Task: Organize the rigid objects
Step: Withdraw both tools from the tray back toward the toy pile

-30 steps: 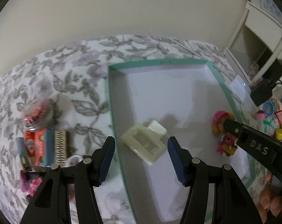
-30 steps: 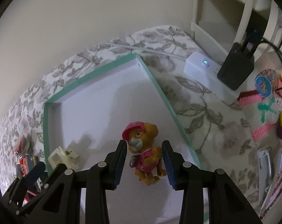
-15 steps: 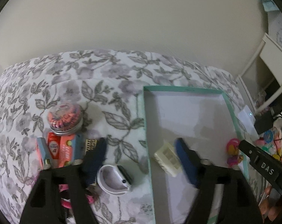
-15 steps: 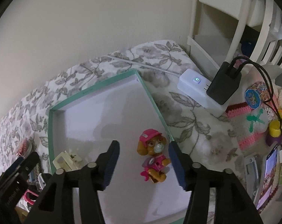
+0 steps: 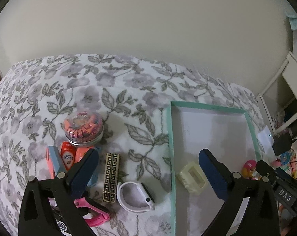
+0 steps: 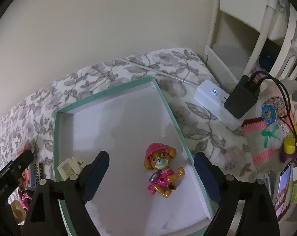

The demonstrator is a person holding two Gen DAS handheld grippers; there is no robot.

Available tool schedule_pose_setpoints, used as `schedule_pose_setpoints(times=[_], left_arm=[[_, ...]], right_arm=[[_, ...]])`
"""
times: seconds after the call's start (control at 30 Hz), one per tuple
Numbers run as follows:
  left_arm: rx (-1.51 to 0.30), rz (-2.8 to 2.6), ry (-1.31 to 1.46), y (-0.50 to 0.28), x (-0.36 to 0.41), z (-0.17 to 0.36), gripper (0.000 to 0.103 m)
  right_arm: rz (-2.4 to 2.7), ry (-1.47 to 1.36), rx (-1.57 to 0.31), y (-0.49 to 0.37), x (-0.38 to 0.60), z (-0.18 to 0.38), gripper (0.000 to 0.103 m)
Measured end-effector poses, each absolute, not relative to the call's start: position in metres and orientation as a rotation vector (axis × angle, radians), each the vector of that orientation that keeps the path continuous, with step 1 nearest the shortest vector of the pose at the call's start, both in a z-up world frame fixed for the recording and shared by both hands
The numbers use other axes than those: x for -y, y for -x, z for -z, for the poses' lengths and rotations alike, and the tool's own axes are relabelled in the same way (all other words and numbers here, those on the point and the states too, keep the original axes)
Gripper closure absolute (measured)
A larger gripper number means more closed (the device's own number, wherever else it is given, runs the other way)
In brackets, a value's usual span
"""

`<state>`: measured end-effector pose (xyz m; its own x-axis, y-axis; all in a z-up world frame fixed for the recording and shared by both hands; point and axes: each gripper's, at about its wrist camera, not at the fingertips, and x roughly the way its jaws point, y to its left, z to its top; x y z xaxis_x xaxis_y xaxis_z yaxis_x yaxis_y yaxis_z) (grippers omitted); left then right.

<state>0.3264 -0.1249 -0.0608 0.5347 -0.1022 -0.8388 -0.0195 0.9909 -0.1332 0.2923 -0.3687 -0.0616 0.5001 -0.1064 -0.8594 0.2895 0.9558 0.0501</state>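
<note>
Inside the teal-rimmed box (image 6: pixel 169 110), the toy pup (image 6: pixel 161 170) lies between the right gripper (image 6: pixel 151 174)'s fingers (image 6: pixel 96 174), untouched; both grippers' fingers are spreading wide, the left gripper (image 5: pixel 148 174) empty.

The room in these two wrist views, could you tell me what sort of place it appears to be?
Probably a bedroom or a child's room at home: a soft floral bedspread serves as the work surface, white painted furniture stands beside it, and a power strip lies among toys such as the dog figure.

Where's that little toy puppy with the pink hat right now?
In the right wrist view, the puppy figure in pink lies inside the shallow teal-rimmed white box, near its right wall.
</note>
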Motion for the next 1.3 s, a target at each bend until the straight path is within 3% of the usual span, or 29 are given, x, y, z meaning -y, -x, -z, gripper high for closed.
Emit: schedule_pose_setpoints(times=[0.07,0.8,1.3], left_arm=[[-1.000,0.042,0.141,-0.327,0.121,0.060,0.001],[-0.855,-0.058,0.263,-0.302,0.061,0.004,0.001],[-0.842,-0.226,0.258,-0.253,0.004,-0.018,0.001]], right_arm=[[0.238,-0.196,-1.013,-0.292,0.367,0.061,0.000],[0.133,-0.197,-0.872,-0.283,0.326,0.026,0.000],[0.006,0.008,-0.802,-0.264,0.239,-0.015,0.000]])
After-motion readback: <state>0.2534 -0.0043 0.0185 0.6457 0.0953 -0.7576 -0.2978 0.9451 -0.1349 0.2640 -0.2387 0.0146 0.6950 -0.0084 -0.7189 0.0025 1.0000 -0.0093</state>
